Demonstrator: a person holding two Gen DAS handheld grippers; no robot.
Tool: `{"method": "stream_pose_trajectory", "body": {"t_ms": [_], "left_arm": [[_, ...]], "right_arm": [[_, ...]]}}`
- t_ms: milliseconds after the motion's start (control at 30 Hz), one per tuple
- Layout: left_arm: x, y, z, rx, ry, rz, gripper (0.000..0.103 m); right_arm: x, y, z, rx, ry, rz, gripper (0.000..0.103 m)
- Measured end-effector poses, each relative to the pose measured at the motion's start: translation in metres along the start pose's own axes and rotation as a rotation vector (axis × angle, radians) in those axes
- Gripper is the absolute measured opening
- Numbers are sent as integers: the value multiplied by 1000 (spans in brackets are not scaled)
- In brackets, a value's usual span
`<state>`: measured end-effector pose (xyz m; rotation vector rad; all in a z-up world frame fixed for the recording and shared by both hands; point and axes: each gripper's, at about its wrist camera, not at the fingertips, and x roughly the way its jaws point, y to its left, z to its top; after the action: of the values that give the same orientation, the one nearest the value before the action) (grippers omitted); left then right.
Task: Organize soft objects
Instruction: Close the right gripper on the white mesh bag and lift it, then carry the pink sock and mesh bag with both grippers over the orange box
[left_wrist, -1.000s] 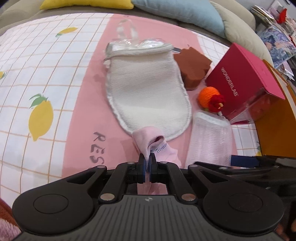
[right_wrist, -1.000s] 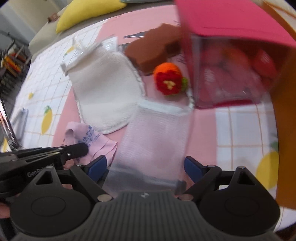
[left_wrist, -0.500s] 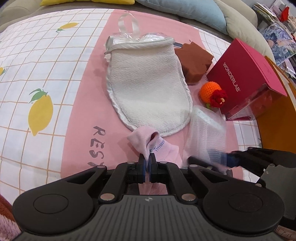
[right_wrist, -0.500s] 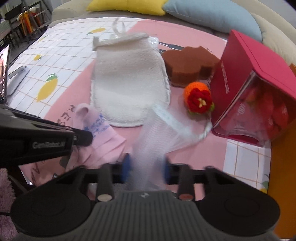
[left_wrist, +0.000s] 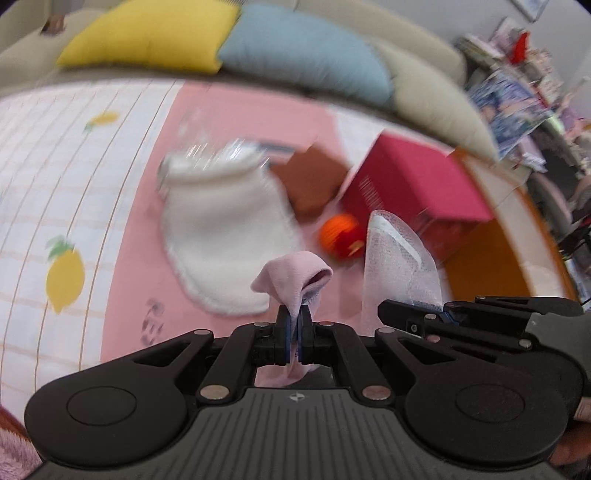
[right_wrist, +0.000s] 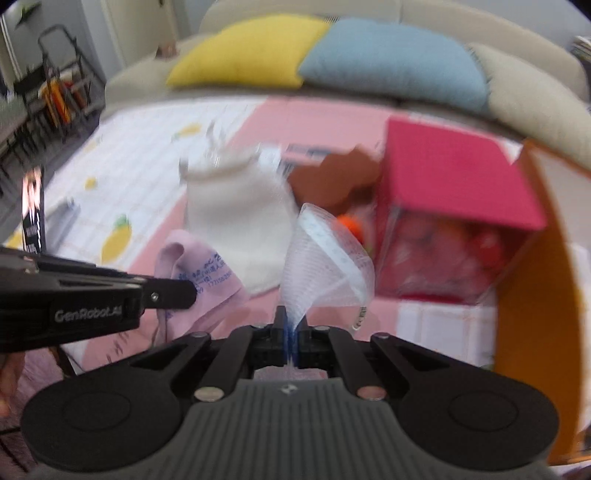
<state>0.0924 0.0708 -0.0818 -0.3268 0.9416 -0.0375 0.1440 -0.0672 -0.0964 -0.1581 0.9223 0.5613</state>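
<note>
Left tongs were clenched on the pink cloth, lifted clear of the pink-and-lemon surface. Right tongs were clamped on the white mesh pouch, also raised, just beside the left. The cream mitt, brown sponge, orange crochet ball and red box lay beyond, blurred.

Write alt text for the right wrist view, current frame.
The right gripper is shut on a sheer white mesh pouch, lifted above the pink mat. At left, the left gripper pinches a pink cloth; behind lie a cream mitt and a red box.
</note>
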Motion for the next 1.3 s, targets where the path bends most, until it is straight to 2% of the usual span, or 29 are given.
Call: {"method": "stream_pose_trajectory", "body": {"t_ms": [267, 467, 733, 900, 1033, 1167, 1300], "left_arm": [[-26, -62, 32, 114, -116, -117, 3], [-18, -115, 59, 226, -147, -199, 3], [-1, -204, 87, 450, -182, -288, 3], [26, -243, 90, 583, -157, -261, 3], [53, -262, 92, 636, -97, -251, 3], [76, -279, 86, 764, -80, -158, 3], [95, -287, 78, 838, -28, -137, 3]], "right_arm": [[-63, -44, 14, 17, -128, -53, 0], [-101, -91, 25, -26, -174, -160, 0], [-124, -146, 37, -137, -173, -331, 0], [-119, -183, 46, -139, -116, -358, 0], [-100, -215, 52, -95, -72, -370, 0], [-80, -231, 49, -115, -39, -365, 0], [-63, -236, 46, -169, -5, -366, 0]]}}
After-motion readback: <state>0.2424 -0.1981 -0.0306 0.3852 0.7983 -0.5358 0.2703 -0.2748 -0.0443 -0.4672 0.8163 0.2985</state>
